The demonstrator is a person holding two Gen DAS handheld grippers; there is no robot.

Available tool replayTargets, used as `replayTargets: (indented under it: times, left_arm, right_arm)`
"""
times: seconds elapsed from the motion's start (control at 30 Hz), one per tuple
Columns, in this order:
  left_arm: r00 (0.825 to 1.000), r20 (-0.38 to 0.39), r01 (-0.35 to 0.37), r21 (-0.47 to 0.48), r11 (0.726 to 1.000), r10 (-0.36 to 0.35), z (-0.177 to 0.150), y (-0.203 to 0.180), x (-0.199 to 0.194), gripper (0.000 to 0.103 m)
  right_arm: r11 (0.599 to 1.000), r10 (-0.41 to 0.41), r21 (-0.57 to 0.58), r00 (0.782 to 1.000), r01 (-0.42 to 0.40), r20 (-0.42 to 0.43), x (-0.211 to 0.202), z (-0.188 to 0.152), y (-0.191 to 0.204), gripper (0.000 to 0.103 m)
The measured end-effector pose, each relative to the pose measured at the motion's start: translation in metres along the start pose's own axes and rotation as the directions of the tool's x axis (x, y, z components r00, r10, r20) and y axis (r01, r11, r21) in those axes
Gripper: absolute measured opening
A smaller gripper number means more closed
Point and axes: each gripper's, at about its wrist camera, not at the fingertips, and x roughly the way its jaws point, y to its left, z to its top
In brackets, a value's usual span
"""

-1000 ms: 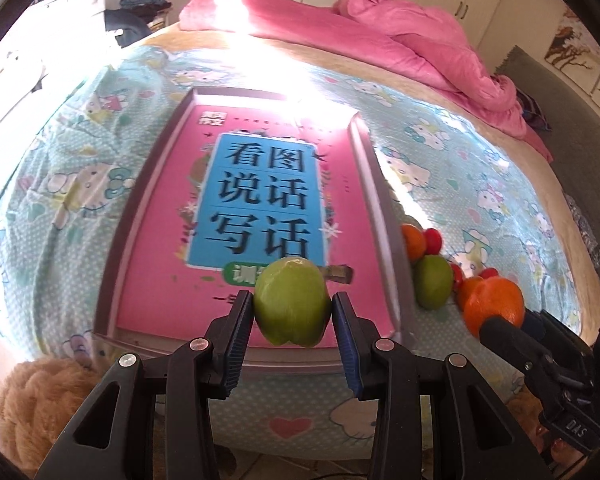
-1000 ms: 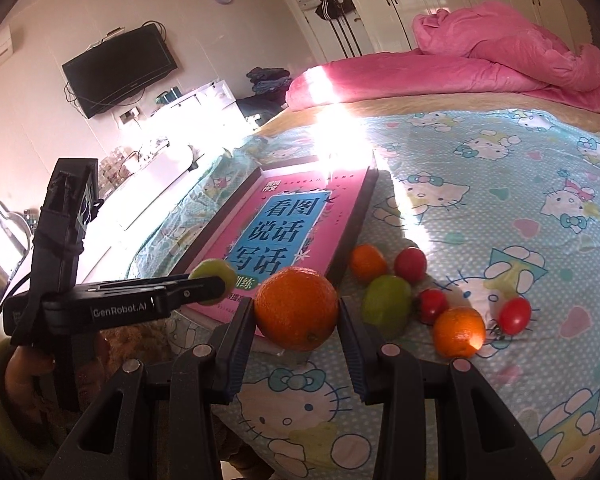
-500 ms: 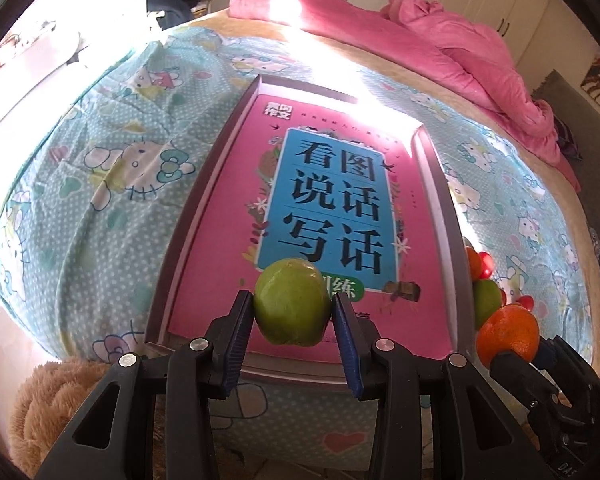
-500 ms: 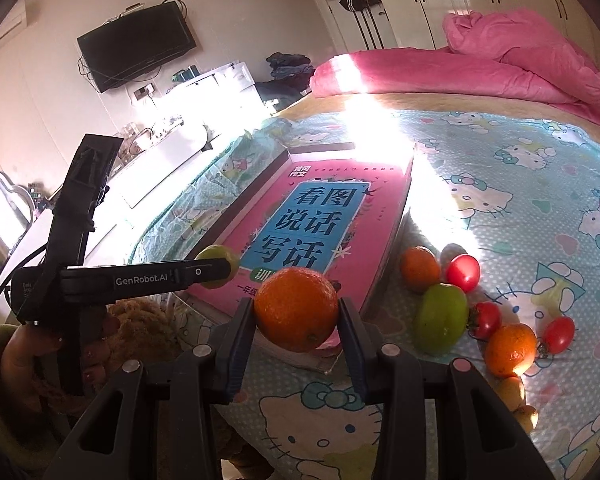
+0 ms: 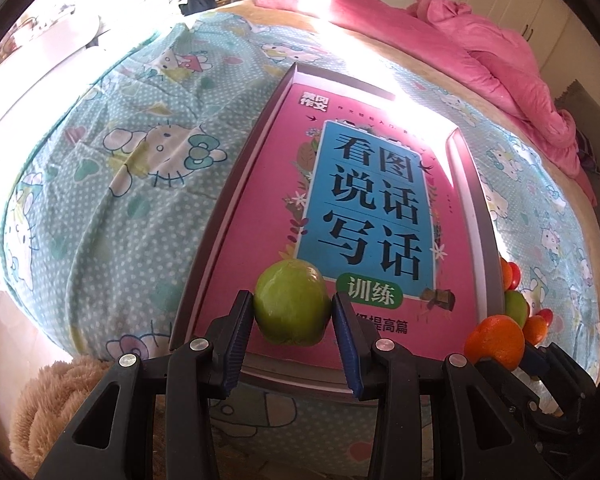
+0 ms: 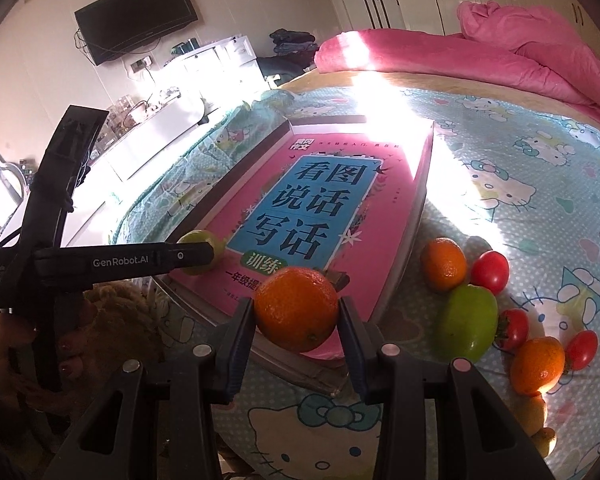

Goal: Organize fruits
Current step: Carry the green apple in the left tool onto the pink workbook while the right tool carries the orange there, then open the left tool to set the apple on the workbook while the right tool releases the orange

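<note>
Pinching a green apple (image 5: pixel 291 303), the left claw (image 5: pixel 292 312) hangs over the tray (image 5: pixel 204 264)'s near end, while the right claw (image 6: pixel 298 316) clamps an orange (image 6: pixel 296 309).

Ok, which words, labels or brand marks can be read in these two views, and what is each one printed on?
"看图说话写话" – blue panel of the pink book cover.
"训练" – green oval on the cover.
"黄冈作文" – top left corner of the cover, small.
"GenRobot.AI" – side of the left gripper, seen in the right wrist view.
The line below the green oval is partly hidden by the green fruit and the orange; the thin line across the top is too small to read.
</note>
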Motion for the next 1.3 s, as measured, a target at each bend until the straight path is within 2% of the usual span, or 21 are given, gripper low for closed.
replayTargets:
  times: [0.67,1.13,1.3]
  left_arm:
    - [0.999,0.01,-0.037,-0.029,0.999,0.037,0.001,0.006,-0.002,0.042]
    - [0.999,0.011,-0.051,-0.039,0.998,0.052,0.001,0.007,-0.001,0.043]
    - [0.998,0.004,-0.064,-0.047,0.997,0.064,0.001,0.009,0.0,0.05]
  right_arm:
    - [0.995,-0.054,-0.083,0.998,0.051,-0.039,0.012,-0.007,0.012,0.043]
    - [0.998,-0.043,-0.057,0.998,0.041,-0.036,0.006,-0.011,0.008,0.043]
    - [0.998,-0.039,-0.049,0.999,0.038,-0.031,0.002,-0.012,0.008,0.043]
